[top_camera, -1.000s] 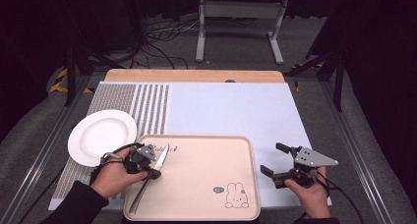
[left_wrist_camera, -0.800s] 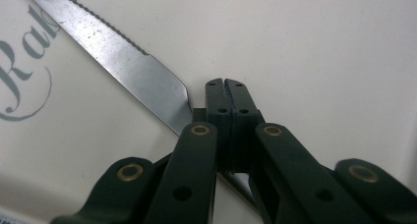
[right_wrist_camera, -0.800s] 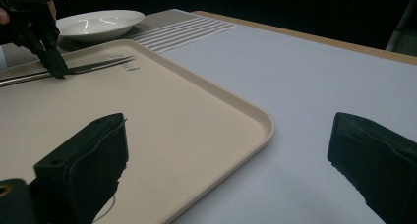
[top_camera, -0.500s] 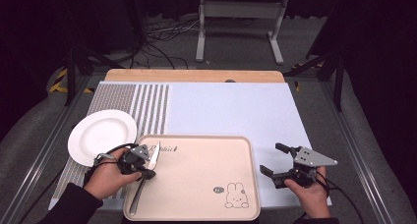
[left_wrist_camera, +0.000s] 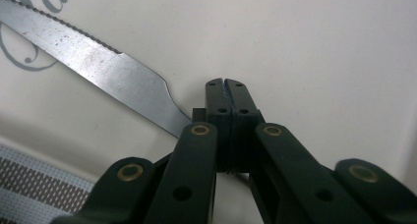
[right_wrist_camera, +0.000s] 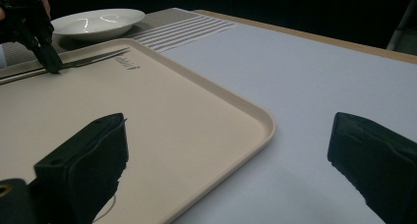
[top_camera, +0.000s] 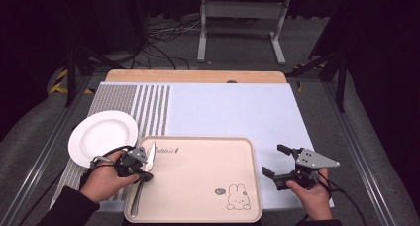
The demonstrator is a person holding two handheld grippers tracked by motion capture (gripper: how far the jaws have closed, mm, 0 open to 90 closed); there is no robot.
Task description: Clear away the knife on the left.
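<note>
Jaws pressed together, the left tool (left_wrist_camera: 227, 94) sits low over the left part of a beige tray (top_camera: 198, 206). In the left gripper view its tips meet with nothing visible between them, while a serrated knife (left_wrist_camera: 93, 71) runs out from just beside and behind them; whether the tool actually has hold of the knife cannot be told. From above, the left tool (top_camera: 143, 169) lies over the knife (top_camera: 143, 179), whose blade points toward the tray's far left corner and whose handle reaches toward its near edge. The person's left hand (top_camera: 101, 179) holds the tool at the tray's left edge.

The right tool (top_camera: 277, 161), jaws spread wide and empty, is held by the right hand (top_camera: 309, 194) just off the tray's right edge, above the pale mat (top_camera: 237, 109) near the worktop's near right corner. In the right gripper view its two black jaws frame the tray's rounded corner (right_wrist_camera: 260, 121).

A white plate (top_camera: 101, 134) rests on the striped mat (top_camera: 129, 99) at the worktop's left edge, just beside the tray's far left corner. A rabbit drawing (top_camera: 238, 196) marks the tray near its near right corner.
</note>
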